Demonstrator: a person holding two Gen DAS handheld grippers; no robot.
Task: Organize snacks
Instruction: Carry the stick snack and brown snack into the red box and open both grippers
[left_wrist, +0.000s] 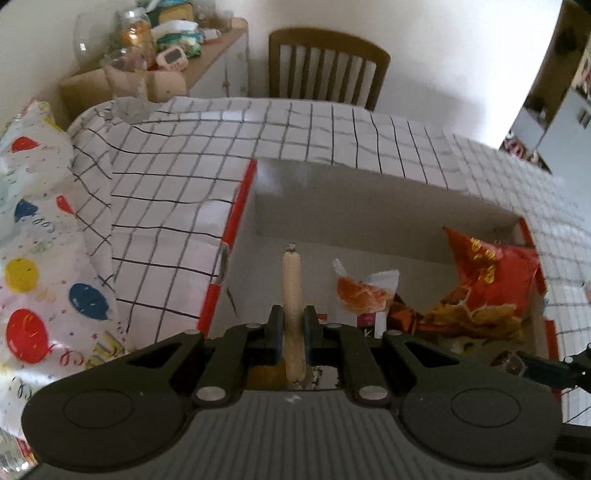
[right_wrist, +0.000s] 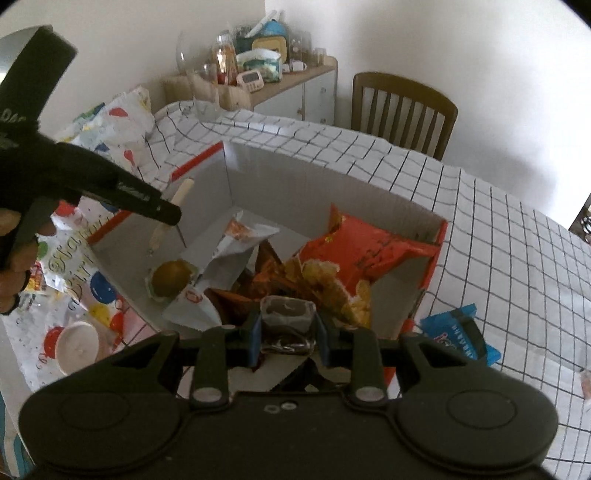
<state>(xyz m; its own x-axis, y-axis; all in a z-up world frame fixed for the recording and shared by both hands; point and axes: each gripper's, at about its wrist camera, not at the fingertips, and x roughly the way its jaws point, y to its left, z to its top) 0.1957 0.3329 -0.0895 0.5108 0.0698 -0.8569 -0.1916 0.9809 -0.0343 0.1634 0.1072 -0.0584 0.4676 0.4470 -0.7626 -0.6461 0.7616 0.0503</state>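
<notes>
Left wrist view: your left gripper (left_wrist: 293, 325) clamps a sausage stick (left_wrist: 291, 291) over the cardboard box (left_wrist: 369, 206). Your right gripper (right_wrist: 288, 328) pinches a dark wrapped snack (right_wrist: 286, 314) above it.

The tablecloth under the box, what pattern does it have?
The tablecloth is white with a thin dark grid of squares, clearest in the right wrist view.
</notes>
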